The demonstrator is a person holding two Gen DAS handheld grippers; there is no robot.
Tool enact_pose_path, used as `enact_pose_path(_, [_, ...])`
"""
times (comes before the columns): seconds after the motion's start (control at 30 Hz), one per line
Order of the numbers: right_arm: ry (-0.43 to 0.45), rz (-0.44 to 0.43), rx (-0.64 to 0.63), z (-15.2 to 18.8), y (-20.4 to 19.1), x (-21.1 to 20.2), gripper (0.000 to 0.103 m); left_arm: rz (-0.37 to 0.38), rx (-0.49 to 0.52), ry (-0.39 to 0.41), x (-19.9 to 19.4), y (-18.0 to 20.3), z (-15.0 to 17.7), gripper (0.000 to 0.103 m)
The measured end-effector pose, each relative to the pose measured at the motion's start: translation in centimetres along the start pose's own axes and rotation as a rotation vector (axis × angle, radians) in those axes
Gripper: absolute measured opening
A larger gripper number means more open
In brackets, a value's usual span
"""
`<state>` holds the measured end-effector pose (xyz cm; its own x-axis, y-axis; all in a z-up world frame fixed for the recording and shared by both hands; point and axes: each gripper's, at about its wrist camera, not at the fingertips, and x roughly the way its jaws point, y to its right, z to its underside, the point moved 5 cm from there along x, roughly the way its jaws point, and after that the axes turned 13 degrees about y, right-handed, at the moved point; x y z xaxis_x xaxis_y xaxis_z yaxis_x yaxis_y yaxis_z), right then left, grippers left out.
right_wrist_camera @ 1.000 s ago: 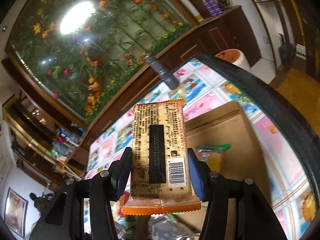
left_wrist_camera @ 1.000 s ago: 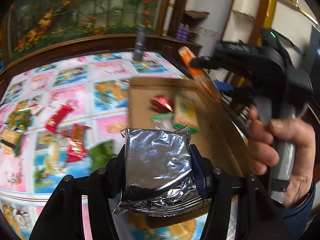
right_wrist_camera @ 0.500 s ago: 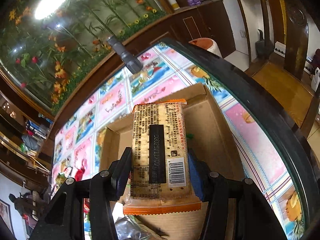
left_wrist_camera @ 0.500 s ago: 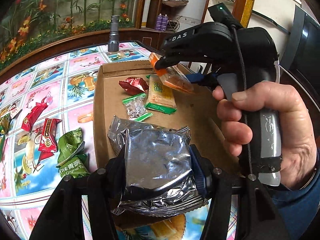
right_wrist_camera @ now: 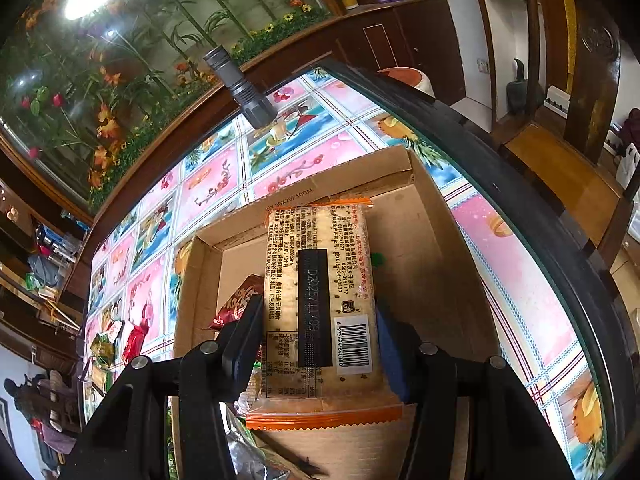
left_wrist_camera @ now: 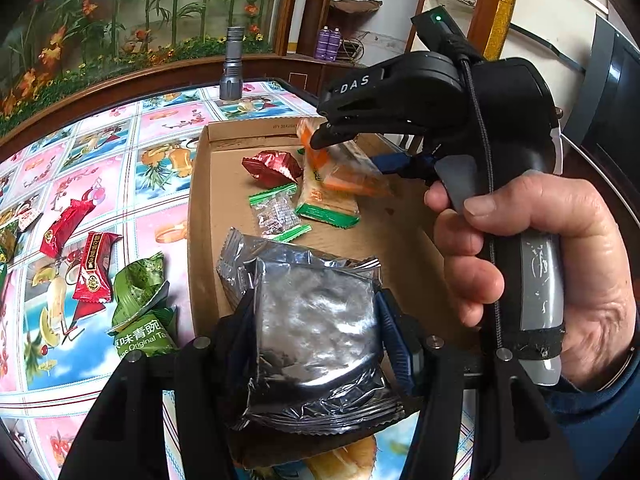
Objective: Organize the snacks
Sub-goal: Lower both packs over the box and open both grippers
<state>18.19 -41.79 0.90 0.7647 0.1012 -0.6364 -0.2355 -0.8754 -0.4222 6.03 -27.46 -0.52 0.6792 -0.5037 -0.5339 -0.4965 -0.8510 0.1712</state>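
Note:
My left gripper (left_wrist_camera: 318,316) is shut on a silver foil packet (left_wrist_camera: 316,332) and holds it over the near end of a shallow cardboard box (left_wrist_camera: 198,200). My right gripper (right_wrist_camera: 320,320) is shut on an orange-edged cracker packet (right_wrist_camera: 318,280) and holds it above the box's far half (right_wrist_camera: 432,248); it also shows in the left wrist view (left_wrist_camera: 348,176), held in a hand. Inside the box lie a dark red wrapper (left_wrist_camera: 272,166), a green-edged clear packet (left_wrist_camera: 276,214) and a green-edged cracker packet (left_wrist_camera: 326,200).
Loose snacks lie on the patterned tablecloth left of the box: red wrappers (left_wrist_camera: 94,266) and green packets (left_wrist_camera: 140,312). A grey flashlight (left_wrist_camera: 232,64) stands at the table's far edge. The table's dark rim (right_wrist_camera: 500,184) runs right of the box.
Both grippers have moved forward and down over the box. The orange cracker packet has dropped closer to the snacks inside. Both grips are unchanged.

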Motion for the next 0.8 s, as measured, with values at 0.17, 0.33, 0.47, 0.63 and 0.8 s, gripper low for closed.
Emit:
enact_pose_path(0.17, [0.015, -0.002, 0.003, -0.2, -0.1, -0.4, 0.058, 0.006, -0.008, -0.002, 0.0, -0.2, 0.0, 0.058])
enact_pose_path(0.33, [0.071, -0.026, 0.001, -0.9, -0.6, -1.5, 0.058, 0.011, -0.033, 0.018, -0.4, -0.6, -0.4, 0.059])
enact_pose_path(0.47, [0.120, -0.064, -0.008, -1.4, -1.4, -2.6, 0.058, 0.016, -0.064, 0.043, -1.0, -1.1, -1.0, 0.061])
enact_pose_path(0.63, [0.127, -0.076, -0.018, -1.4, -2.0, -2.8, 0.058, 0.019, -0.099, 0.075, -1.7, -1.8, -1.7, 0.063])
enact_pose_path(0.8, [0.127, -0.076, -0.028, -1.4, -2.2, -2.8, 0.058, 0.010, -0.111, 0.098, -2.4, -2.2, -2.2, 0.063])
